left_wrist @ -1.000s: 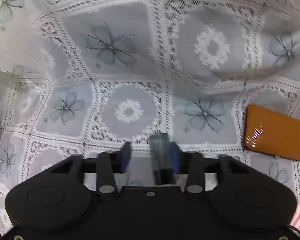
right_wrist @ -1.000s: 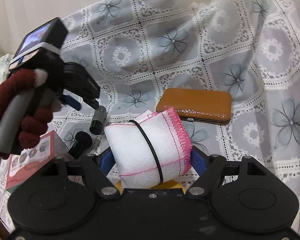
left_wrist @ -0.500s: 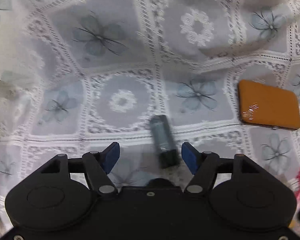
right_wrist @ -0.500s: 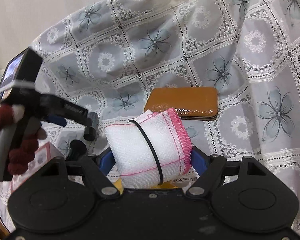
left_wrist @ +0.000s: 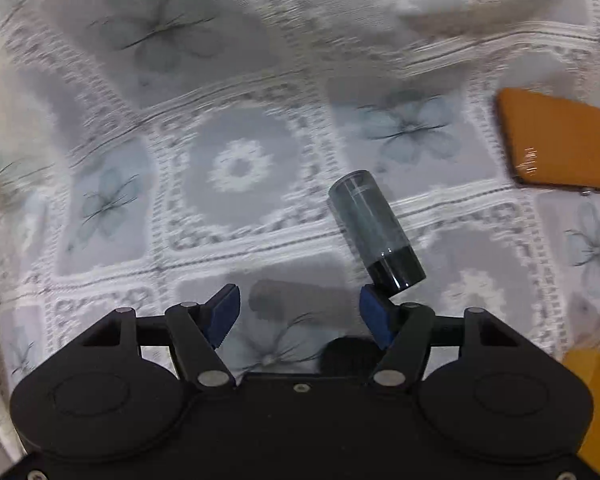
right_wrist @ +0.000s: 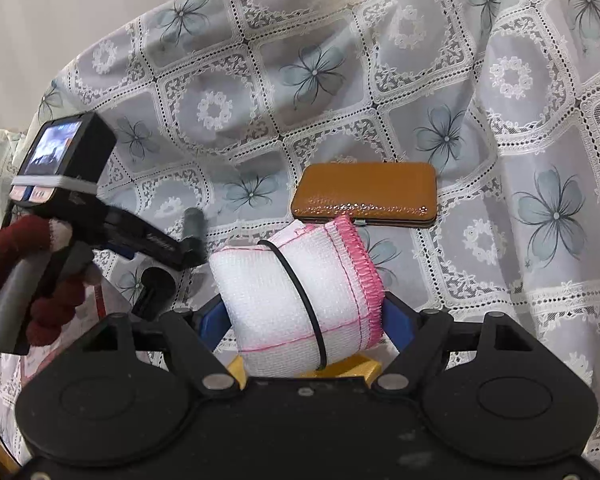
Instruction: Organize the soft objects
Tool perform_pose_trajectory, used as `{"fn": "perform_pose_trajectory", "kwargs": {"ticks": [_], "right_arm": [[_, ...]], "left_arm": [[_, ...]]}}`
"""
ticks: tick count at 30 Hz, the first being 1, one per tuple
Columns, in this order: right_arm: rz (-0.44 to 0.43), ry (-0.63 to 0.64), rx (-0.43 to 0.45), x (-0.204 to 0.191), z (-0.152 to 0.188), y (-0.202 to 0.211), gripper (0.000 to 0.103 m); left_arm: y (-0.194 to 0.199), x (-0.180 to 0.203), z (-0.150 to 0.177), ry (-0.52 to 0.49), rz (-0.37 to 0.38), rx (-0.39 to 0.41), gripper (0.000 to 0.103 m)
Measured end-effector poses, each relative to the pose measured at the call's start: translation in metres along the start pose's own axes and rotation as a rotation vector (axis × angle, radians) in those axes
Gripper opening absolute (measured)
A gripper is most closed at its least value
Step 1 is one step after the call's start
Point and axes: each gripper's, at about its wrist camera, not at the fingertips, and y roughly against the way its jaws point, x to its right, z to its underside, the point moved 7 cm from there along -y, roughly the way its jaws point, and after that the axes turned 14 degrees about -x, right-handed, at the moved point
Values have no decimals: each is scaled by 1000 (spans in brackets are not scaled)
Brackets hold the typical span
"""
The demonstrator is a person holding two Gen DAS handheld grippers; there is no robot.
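My right gripper (right_wrist: pixel 306 316) is shut on a rolled white cloth (right_wrist: pixel 296 296) with a pink hem and a black band around it, held above the lace tablecloth (right_wrist: pixel 340 80). My left gripper (left_wrist: pixel 300 314) is open and empty. A dark cylindrical tube (left_wrist: pixel 374 232) lies on the cloth just ahead of its right fingertip (left_wrist: pixel 374 312); it also shows in the right wrist view (right_wrist: pixel 194 224). The left gripper (right_wrist: pixel 156 244), held by a red-gloved hand, appears at the left of the right wrist view.
A brown leather case (right_wrist: pixel 366 194) lies flat beyond the roll; it also shows in the left wrist view (left_wrist: pixel 560 140). A second black cylinder (right_wrist: pixel 156 284) lies near the left gripper. A yellow object (left_wrist: pixel 596 384) sits at the lower right. A printed card (right_wrist: pixel 32 360) lies at the left.
My left gripper opened and let go of the dark tube, which now lies on the cloth, then drew back. My right gripper kept hold of the rolled cloth.
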Motion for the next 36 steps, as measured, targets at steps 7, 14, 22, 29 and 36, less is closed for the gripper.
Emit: {"fn": "perform_pose_trajectory", "kwargs": {"ticks": [7,14,22,29,36], "right_arm": [[-5,-6,-21,-5,0,-6,78],[-21,-22,-30,-4,-2,-9,78],[-34,-32,-29,-8,-2,-6,78],[-39,-28,-13,-6,1,2,78],[-38,-70,-14,12,0,-1,78]], "left_arm": [[8,23,-14,-103,35,95,64],[19,32,-15,-260,-14,178,65],[16,53,5,-555,-43,189,66],[6,62,-2,-575,-30,207,66],[-1,63,-7,-634,-27,227,69]]}}
